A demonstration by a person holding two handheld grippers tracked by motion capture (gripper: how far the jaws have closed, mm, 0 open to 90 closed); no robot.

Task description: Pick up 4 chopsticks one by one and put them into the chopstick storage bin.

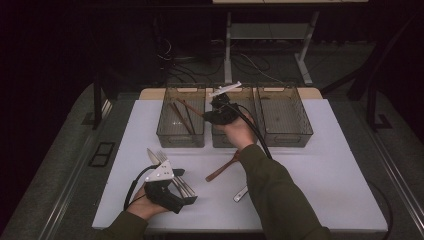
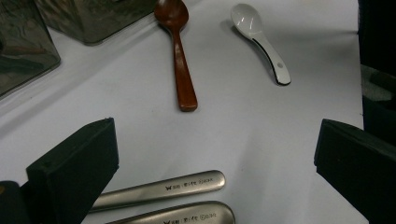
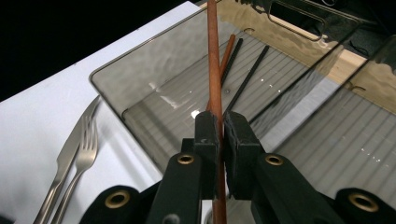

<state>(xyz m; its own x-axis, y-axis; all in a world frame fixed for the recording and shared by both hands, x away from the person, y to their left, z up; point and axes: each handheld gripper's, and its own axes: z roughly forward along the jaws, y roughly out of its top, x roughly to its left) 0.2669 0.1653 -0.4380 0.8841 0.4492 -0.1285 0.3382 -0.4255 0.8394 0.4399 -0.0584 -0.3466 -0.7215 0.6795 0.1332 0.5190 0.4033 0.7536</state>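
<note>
A white-topped bench (image 1: 320,165) stands in a dark room, with three smoky clear plastic bins (image 1: 181,117) in a row at its far edge. The right gripper (image 3: 219,128) has its jaws pinched shut on a thin reddish-brown wooden chopstick (image 3: 213,56), whose long axis runs straight ahead out of the jaws over the left bin, where a brown chopstick and two black chopsticks (image 3: 247,77) lie. The bin's near wall stands just below the jaws. A steel fork (image 3: 79,163) and knife lie left of them. The left gripper (image 2: 215,154) rests with jaws wide apart, holding nothing, two steel handles (image 2: 187,184) between them; a brown wooden spoon (image 2: 180,60) and a white ceramic spoon (image 2: 261,42) lie ahead.
</note>
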